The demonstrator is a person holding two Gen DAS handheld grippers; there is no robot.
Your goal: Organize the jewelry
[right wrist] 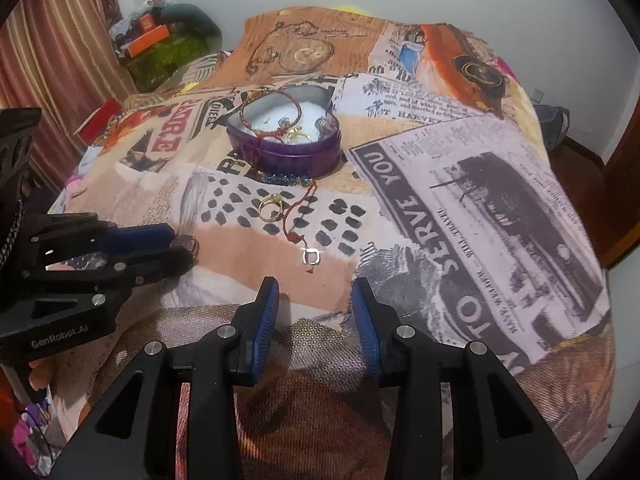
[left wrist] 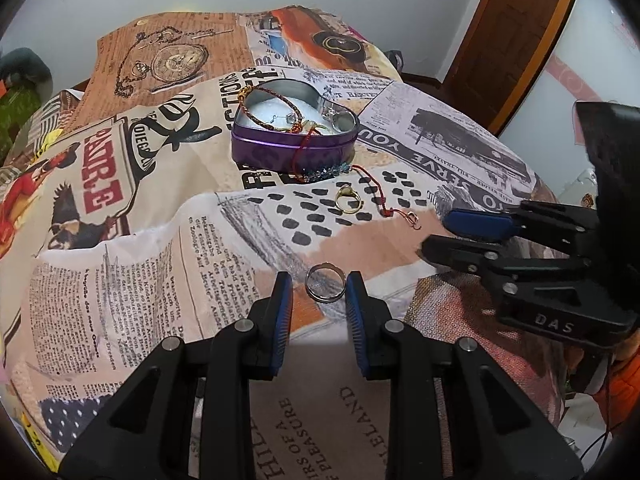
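Silver ring (left wrist: pixel 325 287) lying flat; gold ring (left wrist: pixel 347 200) sitting nearer purple heart tin (left wrist: pixel 294 148), red-cord beaded bracelet (left wrist: pixel 324 172) trailing over its rim.

Pretty roomy on the right side, the printed cloth (right wrist: pixel 500 216) there is bare all the way back, so a gripper could slide in along it no problem. The middle lane is the cluttered bit: the purple heart tin (left wrist: pixel 294 136) sits at the back with a red cord bracelet (left wrist: pixel 306 148) spilling over its front wall, and the blue beads (left wrist: pixel 326 171), gold ring (left wrist: pixel 349 200) and clasp end (right wrist: pixel 310 257) are strung across the cloth in front of it. Nearer in, the silver ring (left wrist: pixel 325 282) lies right between the left gripper (left wrist: pixel 319 284) fingers, and the right gripper (right wrist: pixel 315 296) has only open cloth between its spread fingers, clasp just ahead.
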